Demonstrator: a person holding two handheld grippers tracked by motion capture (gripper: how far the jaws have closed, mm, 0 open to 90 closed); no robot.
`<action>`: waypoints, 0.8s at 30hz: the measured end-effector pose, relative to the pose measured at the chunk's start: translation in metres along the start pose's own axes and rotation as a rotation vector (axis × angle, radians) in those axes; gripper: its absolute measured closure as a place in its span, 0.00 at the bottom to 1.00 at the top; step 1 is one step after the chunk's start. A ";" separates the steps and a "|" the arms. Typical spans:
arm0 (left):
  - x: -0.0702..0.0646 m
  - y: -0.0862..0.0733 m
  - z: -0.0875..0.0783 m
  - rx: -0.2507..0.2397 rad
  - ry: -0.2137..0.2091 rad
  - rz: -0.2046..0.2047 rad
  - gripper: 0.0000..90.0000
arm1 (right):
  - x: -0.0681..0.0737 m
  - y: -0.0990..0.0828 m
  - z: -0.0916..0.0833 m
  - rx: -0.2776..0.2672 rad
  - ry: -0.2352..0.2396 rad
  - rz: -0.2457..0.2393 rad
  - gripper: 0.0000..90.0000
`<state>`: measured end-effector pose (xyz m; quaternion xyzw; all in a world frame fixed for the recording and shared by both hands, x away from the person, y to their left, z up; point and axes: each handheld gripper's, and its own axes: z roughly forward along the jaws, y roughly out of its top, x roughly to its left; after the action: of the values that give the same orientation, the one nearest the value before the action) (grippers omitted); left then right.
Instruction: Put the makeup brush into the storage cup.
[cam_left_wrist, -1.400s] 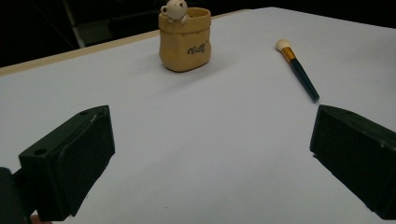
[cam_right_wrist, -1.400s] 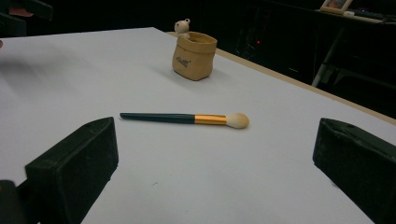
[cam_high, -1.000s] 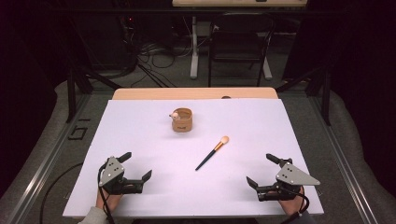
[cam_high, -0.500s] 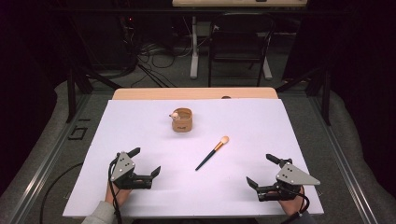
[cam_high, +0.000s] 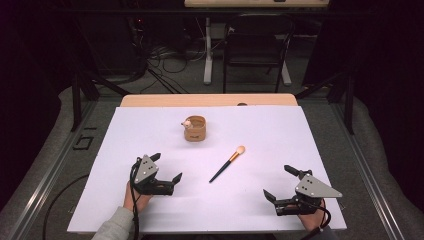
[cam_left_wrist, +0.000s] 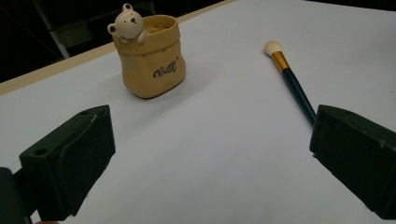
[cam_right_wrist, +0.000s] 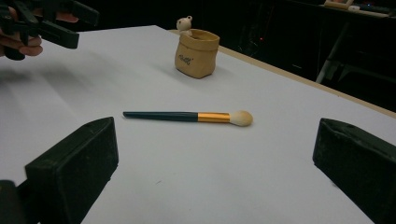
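I see the brush lying flat, axis 7-to-1 o'clock, bristles toward 1, apparently untouched. Left gripper and right gripper jaws both apart.

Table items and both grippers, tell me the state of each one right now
Brush: lying flat on the white table, untouched, bristles toward the far side.
Bear pot: upright, nothing sticking out above its rim.
Left gripper: open, holding nothing, above the table.
Right gripper: open, holding nothing, near the table's front edge.
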<state>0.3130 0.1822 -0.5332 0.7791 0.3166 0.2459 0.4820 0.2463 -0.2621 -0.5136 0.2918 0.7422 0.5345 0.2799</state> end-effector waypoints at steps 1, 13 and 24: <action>0.000 0.000 0.000 0.000 0.000 0.000 0.00 | 0.001 0.000 0.001 -0.002 0.000 -0.002 0.00; -0.006 0.014 0.025 0.056 -0.025 0.008 0.00 | 0.000 -0.001 0.001 -0.001 0.003 0.005 0.00; -0.013 0.031 0.048 0.092 -0.052 0.020 0.00 | -0.001 -0.001 0.001 0.010 0.005 0.004 0.00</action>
<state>0.3449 0.1334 -0.5255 0.8096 0.3071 0.2155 0.4514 0.2475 -0.2619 -0.5148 0.2932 0.7451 0.5319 0.2755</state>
